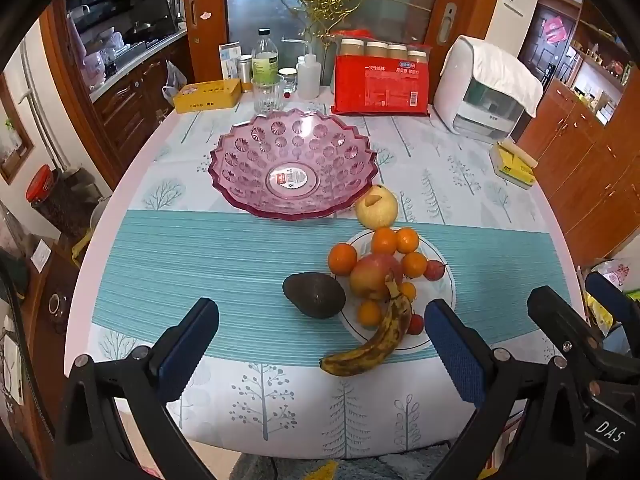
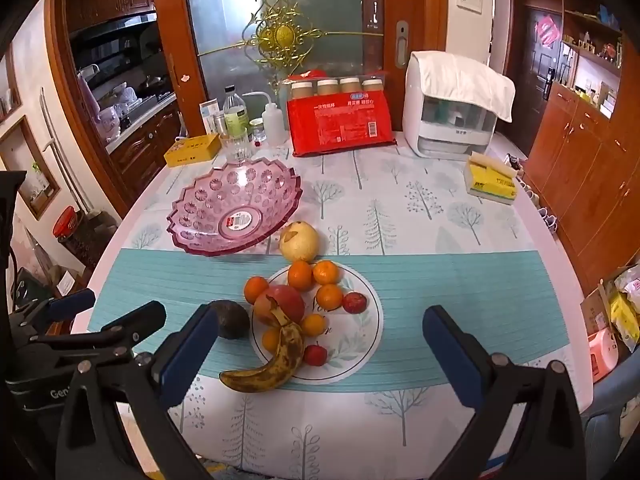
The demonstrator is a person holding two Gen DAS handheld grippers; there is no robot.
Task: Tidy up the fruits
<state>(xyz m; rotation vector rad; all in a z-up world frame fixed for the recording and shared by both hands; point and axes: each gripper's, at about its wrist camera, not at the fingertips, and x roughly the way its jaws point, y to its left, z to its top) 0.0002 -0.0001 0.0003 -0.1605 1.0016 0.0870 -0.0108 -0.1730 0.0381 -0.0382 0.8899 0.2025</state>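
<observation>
the fruit sits in a heap on a white plate [image 1: 444, 320] near the front of the bench [image 1: 200, 248]. the big apple [image 1: 374, 276] is in the middle with small oranges [image 1: 342, 259] pressed round it. the spotty banana [image 1: 372, 344] leans on the heap and hangs off the near rim. the avocado [image 1: 314, 294] lies on the cloth just left of the plate, and the pear [image 1: 377, 208] sits just past it, beside the empty pink bowl [image 1: 294, 164].

lifting one fruit could likely make the others roll, since they touch. the banana looks soft and may squash.

the left hand-held gripper [image 1: 322, 354] and right hand-held gripper [image 2: 316, 354] are both wide open and hold nothing.

the near edge of the bench is close to the banana, so a rolling fruit could fall. there is bare cloth to the left and right, and bottles [image 1: 265, 58] stand far back.
</observation>
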